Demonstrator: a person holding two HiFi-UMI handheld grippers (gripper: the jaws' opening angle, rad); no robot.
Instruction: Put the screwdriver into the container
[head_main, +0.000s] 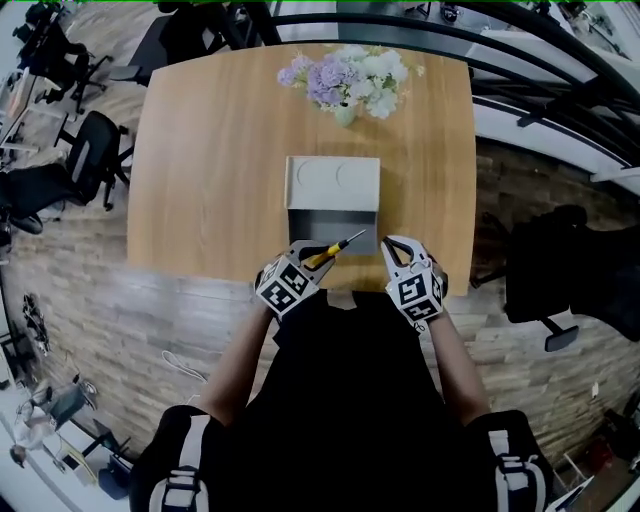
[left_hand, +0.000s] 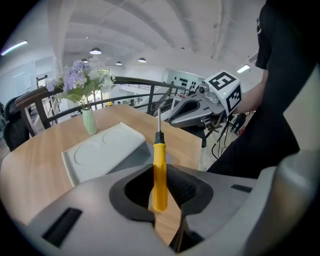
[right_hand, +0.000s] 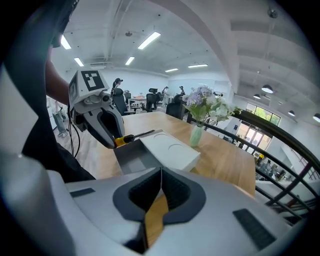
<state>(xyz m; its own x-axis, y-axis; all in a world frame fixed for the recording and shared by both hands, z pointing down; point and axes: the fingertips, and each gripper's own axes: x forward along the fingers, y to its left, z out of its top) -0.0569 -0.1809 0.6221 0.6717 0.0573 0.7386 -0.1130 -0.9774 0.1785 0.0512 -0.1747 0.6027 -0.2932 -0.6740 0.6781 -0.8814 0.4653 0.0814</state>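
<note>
The left tool (head_main: 305, 262) clenched the screwdriver (head_main: 337, 249), its tip over the container (head_main: 310, 222), seemingly ready to drop it in. The right tool (head_main: 398, 252) hovered beside the container, closed and empty.

My left tool (head_main: 306, 256) w/ the screwdriver (head_main: 334, 249) in it is at the near edge of the surface (head_main: 200, 150), tip over the near-left corner of the container (head_main: 335, 228). My right tool (head_main: 396, 247) is just right of it. The lid (head_main: 333, 182) lies on its far part, w/ the flower vase (head_main: 345, 112) behind.
</note>
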